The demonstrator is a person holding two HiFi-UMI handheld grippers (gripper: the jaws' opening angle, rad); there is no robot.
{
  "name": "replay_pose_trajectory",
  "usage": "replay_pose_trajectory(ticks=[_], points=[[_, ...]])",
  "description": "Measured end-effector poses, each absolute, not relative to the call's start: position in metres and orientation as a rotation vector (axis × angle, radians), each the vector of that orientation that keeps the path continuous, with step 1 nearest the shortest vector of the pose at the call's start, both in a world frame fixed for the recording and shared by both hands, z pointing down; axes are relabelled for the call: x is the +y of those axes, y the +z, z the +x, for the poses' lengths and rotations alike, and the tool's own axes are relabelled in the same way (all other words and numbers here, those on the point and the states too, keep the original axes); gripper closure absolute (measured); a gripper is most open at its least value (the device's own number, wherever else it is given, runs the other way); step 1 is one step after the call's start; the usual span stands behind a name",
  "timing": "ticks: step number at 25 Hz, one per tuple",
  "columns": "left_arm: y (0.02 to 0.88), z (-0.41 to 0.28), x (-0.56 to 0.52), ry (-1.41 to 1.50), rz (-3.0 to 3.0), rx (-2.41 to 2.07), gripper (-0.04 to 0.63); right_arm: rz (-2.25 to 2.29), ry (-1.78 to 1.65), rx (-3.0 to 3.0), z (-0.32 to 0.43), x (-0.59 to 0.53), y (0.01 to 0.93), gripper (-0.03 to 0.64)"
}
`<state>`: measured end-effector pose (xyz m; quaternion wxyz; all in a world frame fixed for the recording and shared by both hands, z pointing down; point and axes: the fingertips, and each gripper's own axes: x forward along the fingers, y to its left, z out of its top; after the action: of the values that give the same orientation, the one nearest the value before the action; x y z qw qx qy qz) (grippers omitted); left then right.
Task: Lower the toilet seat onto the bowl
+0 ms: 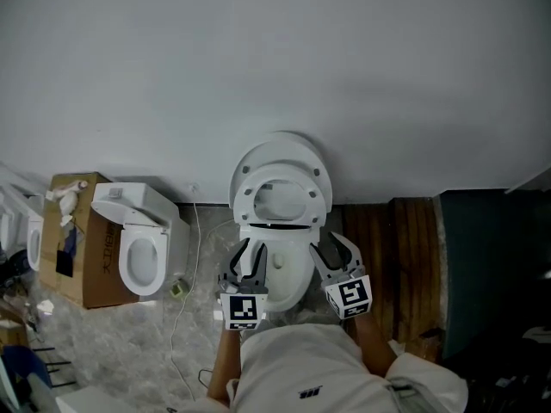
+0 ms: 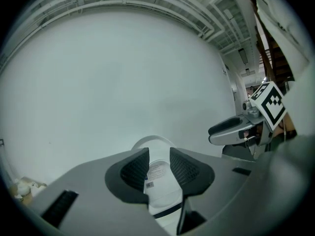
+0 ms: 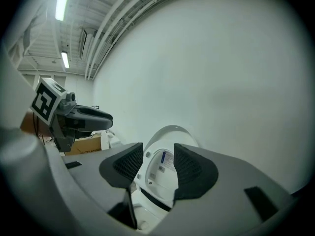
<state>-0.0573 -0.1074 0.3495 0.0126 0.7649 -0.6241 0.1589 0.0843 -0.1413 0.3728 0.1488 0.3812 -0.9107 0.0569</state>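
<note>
White toilet seat point(image 1: 244, 200) is seen raised at frame centre, tilted back against the lid point(image 1: 280, 147) by the wall. White bowl point(image 1: 289, 269) is uncovered just below it.

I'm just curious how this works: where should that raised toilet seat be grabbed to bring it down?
Probably the top rim of the seat, from the front: it stands upright against the lid, hinged at the bowl, so that free edge faces you.

White toilet seat point(image 1: 284, 172), brown box point(image 1: 82, 261), seemingly marbled grey floor point(image 1: 129, 342)
</note>
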Motion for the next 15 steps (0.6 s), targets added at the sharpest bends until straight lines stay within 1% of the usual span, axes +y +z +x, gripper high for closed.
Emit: replay_pose_trajectory(ticks=[15], points=[[0.382, -0.065, -0.180, 0.566, 2.376, -1.911, 0.433, 1.031, 0.199, -2.603, 0.068, -0.208, 0.409, 0.419]])
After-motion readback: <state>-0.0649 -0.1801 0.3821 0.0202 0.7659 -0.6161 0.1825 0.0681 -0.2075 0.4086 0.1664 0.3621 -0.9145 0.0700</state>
